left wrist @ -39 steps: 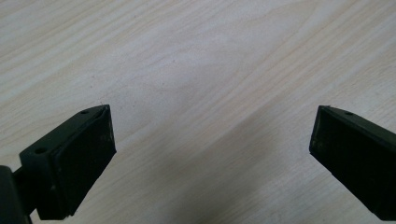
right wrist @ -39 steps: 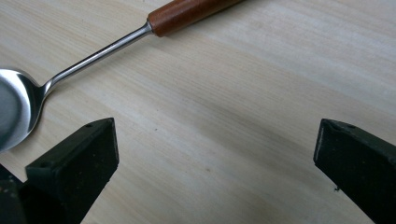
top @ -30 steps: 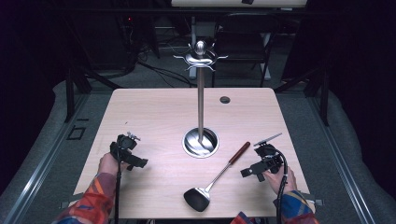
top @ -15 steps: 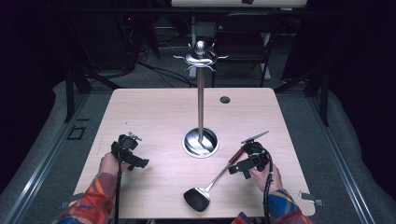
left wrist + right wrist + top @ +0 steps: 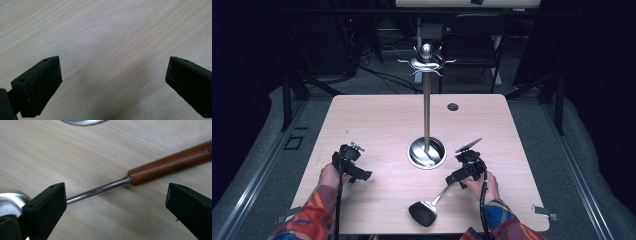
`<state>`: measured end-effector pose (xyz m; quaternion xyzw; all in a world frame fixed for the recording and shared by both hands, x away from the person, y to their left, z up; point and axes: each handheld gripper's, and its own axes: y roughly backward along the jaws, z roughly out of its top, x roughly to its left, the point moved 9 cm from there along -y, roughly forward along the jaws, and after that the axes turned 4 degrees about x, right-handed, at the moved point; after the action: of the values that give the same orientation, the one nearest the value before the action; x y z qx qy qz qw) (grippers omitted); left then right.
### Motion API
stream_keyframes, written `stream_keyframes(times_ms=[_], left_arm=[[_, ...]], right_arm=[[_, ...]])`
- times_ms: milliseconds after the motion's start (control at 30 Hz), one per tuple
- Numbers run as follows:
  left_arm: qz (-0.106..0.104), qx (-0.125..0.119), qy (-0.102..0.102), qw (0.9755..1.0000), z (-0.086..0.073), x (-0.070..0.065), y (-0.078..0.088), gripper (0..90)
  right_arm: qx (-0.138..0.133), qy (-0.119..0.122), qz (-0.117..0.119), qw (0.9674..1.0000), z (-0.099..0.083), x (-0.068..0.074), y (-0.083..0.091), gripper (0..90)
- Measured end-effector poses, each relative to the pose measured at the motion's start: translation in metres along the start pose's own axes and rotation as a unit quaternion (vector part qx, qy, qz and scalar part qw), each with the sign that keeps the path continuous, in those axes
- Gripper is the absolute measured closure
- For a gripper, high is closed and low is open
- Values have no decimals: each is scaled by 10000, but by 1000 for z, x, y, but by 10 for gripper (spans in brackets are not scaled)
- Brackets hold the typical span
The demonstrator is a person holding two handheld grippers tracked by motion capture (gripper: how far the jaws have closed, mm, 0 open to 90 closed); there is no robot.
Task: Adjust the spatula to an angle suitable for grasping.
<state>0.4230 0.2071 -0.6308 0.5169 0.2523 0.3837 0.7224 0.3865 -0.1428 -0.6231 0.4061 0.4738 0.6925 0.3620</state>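
My right gripper [image 5: 116,195] is wide open, straddling the spatula [image 5: 140,175] where steel shaft meets wooden handle, probably the best spot to grab. Left gripper [image 5: 113,75] is open too, holding nothing, parked over bare table [image 5: 377,125] out of the way.

The right gripper [image 5: 460,176] has moved inward from near the worktop's [image 5: 377,120] right edge toward its middle. It now sits over the spatula [image 5: 432,202], covering the wooden handle [image 5: 172,162] in the high view. Its jaws stand wide apart, with the handle and metal shaft between them.
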Motion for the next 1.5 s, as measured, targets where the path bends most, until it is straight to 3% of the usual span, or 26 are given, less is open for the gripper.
stream_keyframes(times_ms=[133,233,567,667,733,1133,1500], left_arm=[[6,-23,21,10000,-1,1,0,4],[-9,-7,15,10000,-1,1,0,4],[-47,22,-21,10000,-1,0,-1,4],[-47,46,-39,10000,-1,0,-1,4],[-52,35,-46,10000,-1,-1,0,5],[-56,41,-56,10000,-1,-1,0,5],[-49,72,-69,9999,-2,-1,-1,5]], right_arm=[[143,44,-262,9995,3,2,-10,39],[200,16,-398,9990,3,-1,-12,105],[128,-95,-332,9993,4,-1,-13,132],[113,-107,-420,9990,4,-3,-13,146],[133,-72,-507,9986,3,-7,-14,195],[167,40,-534,9984,4,-13,-10,307],[-36,66,-620,9980,10,-23,-6,424]])
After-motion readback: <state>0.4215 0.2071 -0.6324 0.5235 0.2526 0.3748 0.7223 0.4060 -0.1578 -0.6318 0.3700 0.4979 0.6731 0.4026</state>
